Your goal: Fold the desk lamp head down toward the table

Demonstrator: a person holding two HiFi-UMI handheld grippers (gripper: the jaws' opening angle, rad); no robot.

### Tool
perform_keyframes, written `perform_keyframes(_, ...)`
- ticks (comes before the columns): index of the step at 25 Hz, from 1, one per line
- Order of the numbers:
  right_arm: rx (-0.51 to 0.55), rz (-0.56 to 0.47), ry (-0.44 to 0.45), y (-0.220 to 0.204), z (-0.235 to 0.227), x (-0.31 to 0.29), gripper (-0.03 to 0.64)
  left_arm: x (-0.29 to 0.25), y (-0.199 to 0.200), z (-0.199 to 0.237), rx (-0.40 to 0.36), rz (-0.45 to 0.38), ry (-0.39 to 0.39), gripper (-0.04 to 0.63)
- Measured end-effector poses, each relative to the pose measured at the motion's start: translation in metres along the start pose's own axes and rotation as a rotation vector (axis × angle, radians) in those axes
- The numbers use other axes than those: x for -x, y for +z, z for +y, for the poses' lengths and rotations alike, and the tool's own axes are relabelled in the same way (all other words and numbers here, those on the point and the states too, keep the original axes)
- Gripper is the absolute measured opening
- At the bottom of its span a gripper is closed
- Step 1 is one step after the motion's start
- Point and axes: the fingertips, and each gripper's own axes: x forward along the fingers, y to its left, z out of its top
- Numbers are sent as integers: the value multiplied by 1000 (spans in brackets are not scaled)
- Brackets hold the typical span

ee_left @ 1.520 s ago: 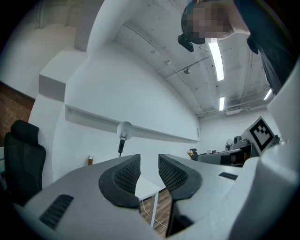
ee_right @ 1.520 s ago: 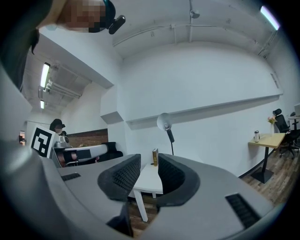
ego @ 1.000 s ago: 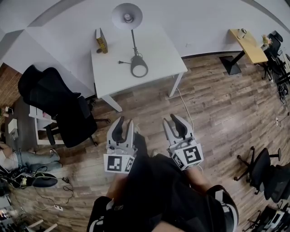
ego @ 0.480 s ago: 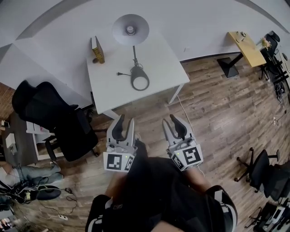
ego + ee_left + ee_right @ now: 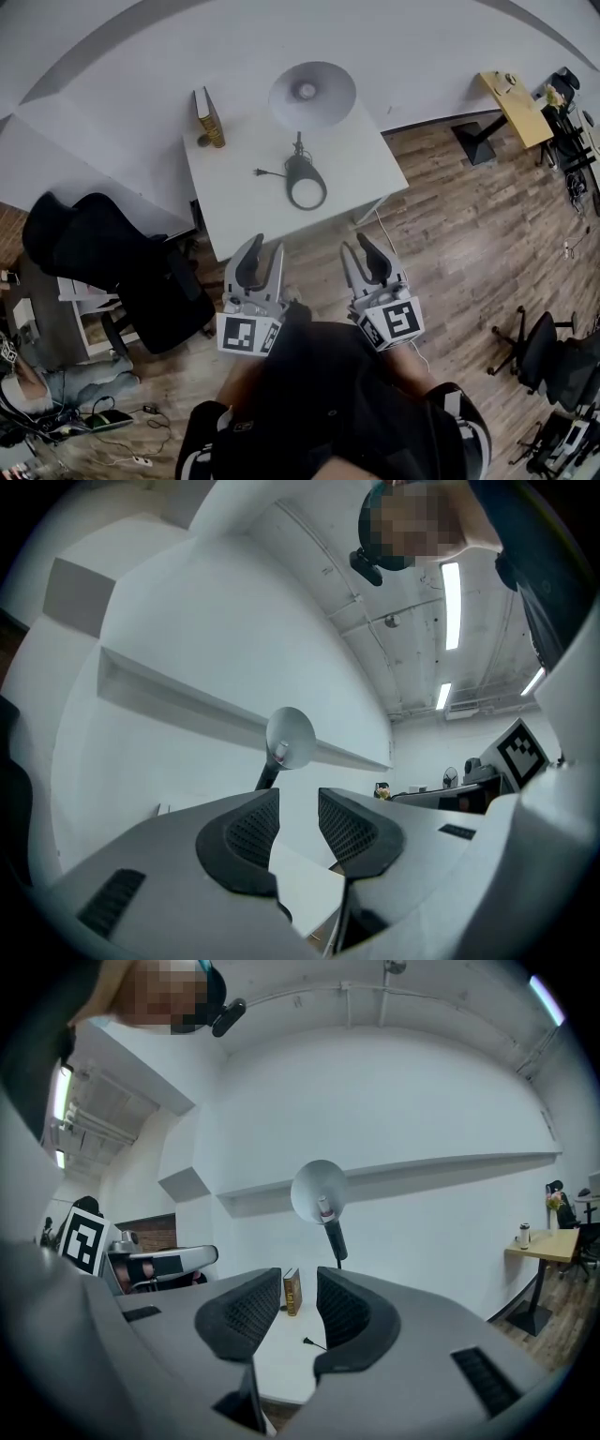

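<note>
- Both grippers have closed in on the white table [image 5: 242, 202] since a second ago. Its front edge now lies just ahead of the fingertips in the head view, where a broad strip of wooden floor [image 5: 450, 234] lay between before.
- The desk lamp [image 5: 306, 180] stands mid-table, with its round base toward the front. Its head is raised on the stem (the bulb shows inside the open shade).
- The left gripper [image 5: 267, 246] has its jaws a little apart with nothing between the pads. The lamp is ahead of it and well clear, and in the left gripper view the lamp head shows above the gap.
- The right gripper [image 5: 357, 246] is likewise slightly parted and empty, short of the table and touching nothing.
- A book [image 5: 208, 117] stands upright at the table's back left, and the cord's plug [image 5: 258, 172] lies just left of the lamp base.
</note>
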Motion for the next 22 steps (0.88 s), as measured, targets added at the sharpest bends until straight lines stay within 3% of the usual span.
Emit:
perform_keyframes(9, -11, -11, -40, 9, -7, -45, 118, -32, 5, 36, -5, -10, -45, 129)
perform_keyframes(22, -19, -62, 33, 43, -52, -95, 132, -89, 28, 46, -18, -58, 19, 138)
